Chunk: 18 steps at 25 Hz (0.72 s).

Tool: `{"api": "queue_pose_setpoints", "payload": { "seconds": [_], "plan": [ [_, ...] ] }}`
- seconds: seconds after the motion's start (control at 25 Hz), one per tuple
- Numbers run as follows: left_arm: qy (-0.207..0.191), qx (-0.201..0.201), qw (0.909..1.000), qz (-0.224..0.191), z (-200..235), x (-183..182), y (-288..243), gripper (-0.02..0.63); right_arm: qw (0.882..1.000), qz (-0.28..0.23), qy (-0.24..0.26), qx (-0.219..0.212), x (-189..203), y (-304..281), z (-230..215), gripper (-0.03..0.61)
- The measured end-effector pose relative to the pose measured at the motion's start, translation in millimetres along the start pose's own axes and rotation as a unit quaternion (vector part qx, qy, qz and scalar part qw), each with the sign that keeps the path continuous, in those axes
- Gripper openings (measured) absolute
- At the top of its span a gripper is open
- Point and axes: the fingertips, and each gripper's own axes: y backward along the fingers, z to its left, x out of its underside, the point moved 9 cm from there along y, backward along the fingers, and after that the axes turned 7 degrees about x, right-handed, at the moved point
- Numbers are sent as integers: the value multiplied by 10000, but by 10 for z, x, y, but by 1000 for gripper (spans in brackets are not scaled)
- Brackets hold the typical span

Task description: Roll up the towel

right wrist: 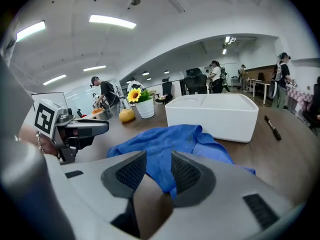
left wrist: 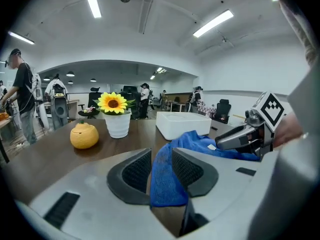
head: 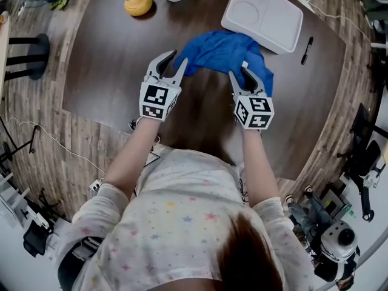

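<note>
Aimed at 12 o'clock and tilted down, the left gripper (head: 177,58) and right gripper (head: 240,73) have fingers (left wrist: 137,171) parted, the towel's (head: 221,50) near edge loose between them.

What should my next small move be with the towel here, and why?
Probably close both tongs on the near edge and draw it flat. The blue towel lies bunched beside the white tray, and the left tongs and right tongs stand apart with cloth between them.
</note>
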Motion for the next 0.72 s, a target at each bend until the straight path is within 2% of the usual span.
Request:
{"api": "queue_pose_setpoints", "payload": {
  "seconds": [0.24, 0.4, 0.72],
  "plan": [
    [55, 95, 9991, 416, 54, 232, -100, 109, 9984, 458, 169, 291, 94, -161, 10, 158],
    [82, 124, 9978, 645, 38, 344, -165, 120, 9955, 669, 483, 463, 131, -174, 4, 166],
    [-245, 218, 9934, 1103, 7, 430, -229, 160, 9883, 1046, 917, 631, 249, -209, -10, 165]
  ]
}}
